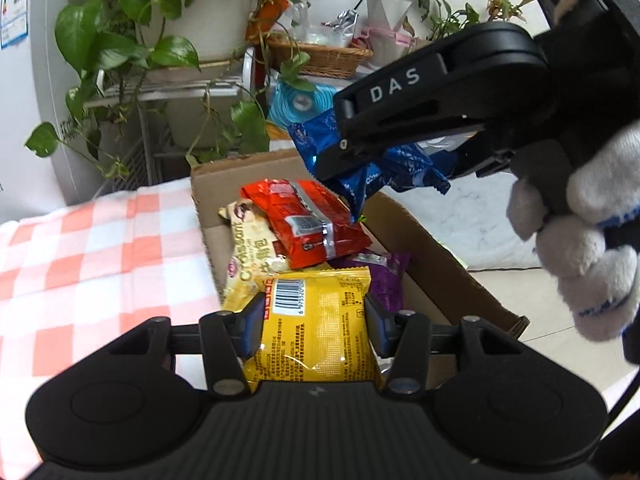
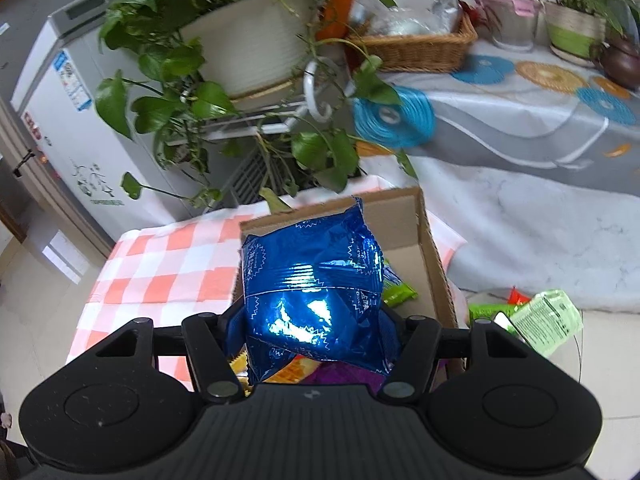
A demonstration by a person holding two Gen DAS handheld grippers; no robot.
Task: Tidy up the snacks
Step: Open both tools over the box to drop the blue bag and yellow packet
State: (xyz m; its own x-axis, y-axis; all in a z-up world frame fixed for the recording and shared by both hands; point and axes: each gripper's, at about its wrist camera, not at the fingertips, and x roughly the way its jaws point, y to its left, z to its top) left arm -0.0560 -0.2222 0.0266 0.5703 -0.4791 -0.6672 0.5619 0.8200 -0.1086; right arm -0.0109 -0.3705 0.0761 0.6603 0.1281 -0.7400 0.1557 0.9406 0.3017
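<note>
One orange-and-white checked tablecloth (image 1: 80, 248) lies left of one open cardboard box (image 1: 420, 240). The left gripper (image 1: 314, 320) clamps one yellow foil snack packet (image 1: 320, 328) above the box; the right gripper (image 2: 312, 320) pinches one shiny blue foil snack bag (image 2: 312, 280) over it.

Clearance over the cardboard box (image 1: 420, 240)
Near end stacked with packets; far end bare. Right gripper (image 1: 340, 160) and trailing plant leaves (image 2: 320, 152) obstruct overhead.
</note>
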